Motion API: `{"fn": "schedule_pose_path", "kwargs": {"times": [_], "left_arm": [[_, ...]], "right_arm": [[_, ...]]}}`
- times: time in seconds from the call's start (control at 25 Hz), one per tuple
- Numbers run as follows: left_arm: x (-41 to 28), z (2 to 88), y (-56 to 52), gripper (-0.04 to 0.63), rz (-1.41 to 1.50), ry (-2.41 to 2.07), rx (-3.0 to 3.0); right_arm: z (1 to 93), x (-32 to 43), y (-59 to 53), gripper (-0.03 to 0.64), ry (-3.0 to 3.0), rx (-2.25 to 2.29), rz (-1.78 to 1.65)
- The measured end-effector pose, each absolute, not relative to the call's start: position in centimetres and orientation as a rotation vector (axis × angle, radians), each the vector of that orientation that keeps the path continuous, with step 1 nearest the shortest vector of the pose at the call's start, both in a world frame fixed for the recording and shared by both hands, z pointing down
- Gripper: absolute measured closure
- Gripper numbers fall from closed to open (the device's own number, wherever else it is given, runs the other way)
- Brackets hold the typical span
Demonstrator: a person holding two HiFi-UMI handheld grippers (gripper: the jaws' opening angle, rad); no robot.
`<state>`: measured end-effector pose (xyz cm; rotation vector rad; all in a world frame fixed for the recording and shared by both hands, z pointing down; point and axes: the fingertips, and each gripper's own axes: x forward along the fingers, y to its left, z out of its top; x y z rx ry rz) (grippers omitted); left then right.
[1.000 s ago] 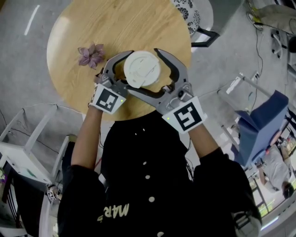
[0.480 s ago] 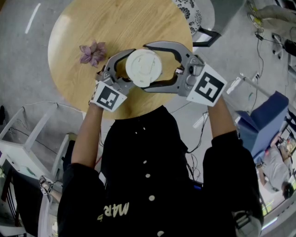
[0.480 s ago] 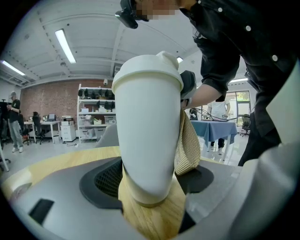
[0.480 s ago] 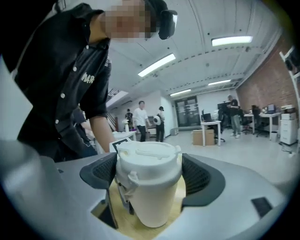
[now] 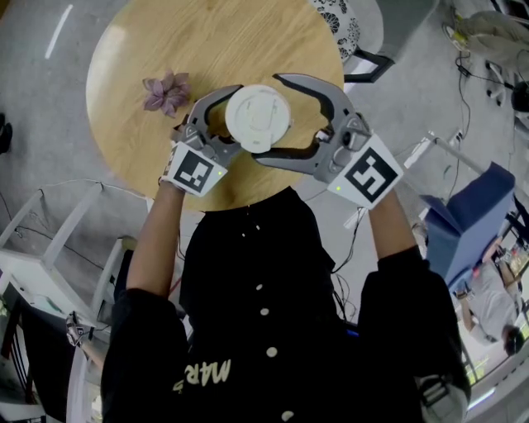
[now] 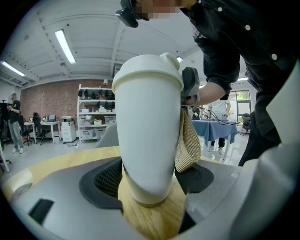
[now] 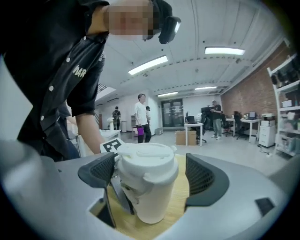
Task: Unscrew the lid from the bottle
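Note:
A white bottle (image 6: pixel 147 140) stands upright on the round wooden table (image 5: pixel 165 49), its white lid (image 5: pixel 258 118) on top. My left gripper (image 5: pixel 244 124) reaches in from the lower left and is shut on the bottle's lower body, a pad against each side (image 6: pixel 147 180). My right gripper (image 5: pixel 266 118) comes from the right at lid height. Its jaws have just been opening and stand either side of the lid (image 7: pixel 145 157). The right pad (image 7: pixel 201 176) is clearly apart from the lid.
A purple flower (image 5: pixel 165 91) lies on the table left of the bottle. A patterned chair (image 5: pixel 335 25) stands at the table's far right edge. White frames (image 5: pixel 50 248) are on the floor at left, a blue cloth (image 5: pixel 471 223) at right.
The right gripper swung around the lid, its marker cube going from below the bottle up to the right, then slightly back. The left gripper and bottle stayed put.

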<state>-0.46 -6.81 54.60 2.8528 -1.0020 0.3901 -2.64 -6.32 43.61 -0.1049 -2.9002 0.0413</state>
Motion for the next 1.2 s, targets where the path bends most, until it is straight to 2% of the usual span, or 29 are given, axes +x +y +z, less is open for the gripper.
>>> {"fn": "schedule_pose_path", "kwargs": {"times": [0.28, 0.44, 0.6, 0.8, 0.92, 1.12, 1.2], "left_arm": [[-0.4, 54.3, -6.9, 0.251, 0.385, -1.014, 2.858], [-0.4, 54.4, -6.9, 0.250, 0.390, -1.010, 2.853], [-0.3, 54.5, -6.7, 0.252, 0.400, -0.988, 2.852], [-0.2, 54.5, -6.7, 0.252, 0.398, -0.972, 2.864], [-0.4, 54.6, -6.8, 0.252, 0.401, -0.970, 2.864], [-0.4, 54.7, -6.8, 0.251, 0.407, -0.969, 2.853], [-0.4, 54.7, -6.8, 0.252, 0.405, -0.970, 2.855]], "right_arm": [[43.7, -3.3, -7.3, 0.139, -2.902, 0.412, 0.138], [44.1, -3.7, -7.3, 0.156, -2.857, 0.488, 0.103], [43.8, -3.9, -6.8, 0.169, -2.875, 0.296, 0.021], [43.6, -4.1, -5.8, 0.169, -2.872, -0.310, -0.049], [43.8, -4.2, -5.5, 0.169, -2.834, -0.521, -0.025], [44.2, -4.0, -5.8, 0.164, -2.818, -0.448, 0.025], [44.1, -3.3, -6.1, 0.140, -2.821, -0.343, 0.041]]}}
